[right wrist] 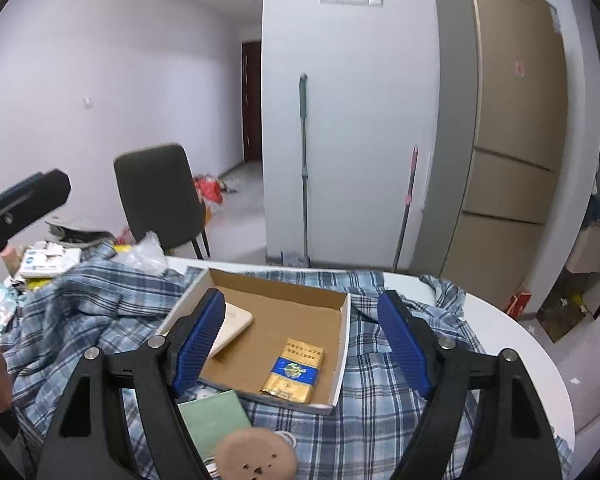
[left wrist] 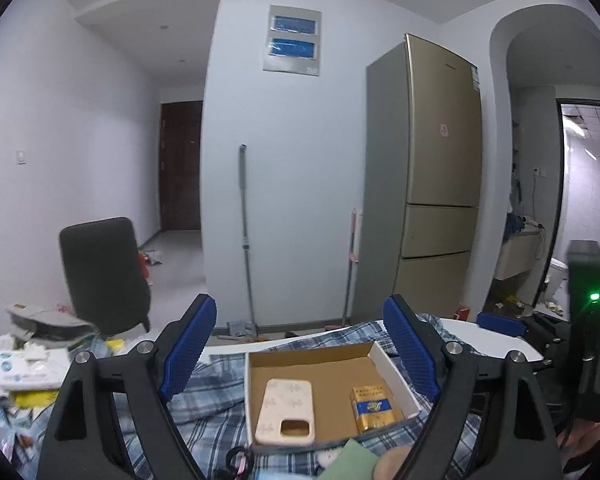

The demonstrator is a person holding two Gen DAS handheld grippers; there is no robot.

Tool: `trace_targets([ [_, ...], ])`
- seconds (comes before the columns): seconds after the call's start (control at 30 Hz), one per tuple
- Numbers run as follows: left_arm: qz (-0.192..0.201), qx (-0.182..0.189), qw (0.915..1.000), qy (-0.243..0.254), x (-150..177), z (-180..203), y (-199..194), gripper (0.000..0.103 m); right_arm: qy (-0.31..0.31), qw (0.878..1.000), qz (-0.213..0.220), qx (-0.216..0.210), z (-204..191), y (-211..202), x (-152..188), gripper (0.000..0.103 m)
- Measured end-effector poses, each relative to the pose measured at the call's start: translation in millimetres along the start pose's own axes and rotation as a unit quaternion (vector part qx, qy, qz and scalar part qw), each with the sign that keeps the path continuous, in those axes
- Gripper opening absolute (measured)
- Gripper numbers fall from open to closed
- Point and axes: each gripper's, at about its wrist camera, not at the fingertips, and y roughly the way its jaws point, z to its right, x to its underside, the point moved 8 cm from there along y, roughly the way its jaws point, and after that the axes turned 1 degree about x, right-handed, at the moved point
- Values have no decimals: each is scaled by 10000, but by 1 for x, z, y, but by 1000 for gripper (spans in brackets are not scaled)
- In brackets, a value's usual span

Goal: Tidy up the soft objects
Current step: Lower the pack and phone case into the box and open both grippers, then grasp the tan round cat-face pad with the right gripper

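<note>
An open cardboard box (left wrist: 312, 364) (right wrist: 284, 312) lies on a blue plaid shirt (left wrist: 204, 404) (right wrist: 100, 308) spread over a white table. In it are a cream phone case (left wrist: 286, 412) (right wrist: 234, 328) and a gold and blue cigarette pack (left wrist: 374, 408) (right wrist: 294, 372). A green cloth (left wrist: 348, 460) (right wrist: 214, 416) and a round brown plush piece (left wrist: 392, 462) (right wrist: 256, 456) lie on the shirt in front of the box. My left gripper (left wrist: 300, 328) is open and empty above the box. My right gripper (right wrist: 302, 322) is open and empty above the box.
A dark chair (left wrist: 104, 276) (right wrist: 160, 196) stands behind the table. Tissue packs and clutter (left wrist: 24, 364) (right wrist: 48, 260) lie at the left. A fridge (left wrist: 432, 176) (right wrist: 512, 128), a mop (left wrist: 246, 240) (right wrist: 304, 164) and a pink-handled broom (right wrist: 406, 208) stand by the wall. The table edge (right wrist: 540, 360) curves at right.
</note>
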Motion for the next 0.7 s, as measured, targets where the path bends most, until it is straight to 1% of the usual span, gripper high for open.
trace_targets([
  [0.03,7,-28,10000,-43,3,-2,-6,89,25,9999,99,-27,0,-8,1,79],
  [0.1,-25,26,9999,-158,13,-4,-18,90,106,9995,262,-103,-2,-21,7,85],
  [0.17,-51,94,9996,-251,24,-6,-28,92,150,9990,366,-207,-6,-31,15,86],
  [0.2,-56,119,9995,-289,32,-8,-34,94,122,9988,410,-256,-9,-36,20,90],
  [0.23,-52,87,9994,-329,40,-10,-37,103,46,9985,468,-281,-12,-40,26,93],
  [0.27,-59,50,9994,-346,49,-11,-42,103,-59,9980,560,-276,-15,-43,31,98],
  [0.3,-82,48,9994,-329,56,-11,-43,103,-137,9975,646,-247,-17,-46,37,100],
  [0.37,-151,72,9995,-270,68,-10,-44,103,-188,9969,741,-199,-19,-47,48,100],
  [0.47,-243,21,9993,-273,85,-13,-38,103,37,9972,642,-390,-19,-41,64,102],
  [0.53,-255,28,9992,-305,95,-16,-32,103,113,9963,697,-481,-20,-39,72,103],
  [0.63,-259,17,9996,-138,111,-18,-19,103,-144,9953,903,-305,-24,-33,81,103],
  [0.7,-280,-74,9996,-39,120,-21,-14,103,-380,9957,827,-177,-26,-24,88,103],
])
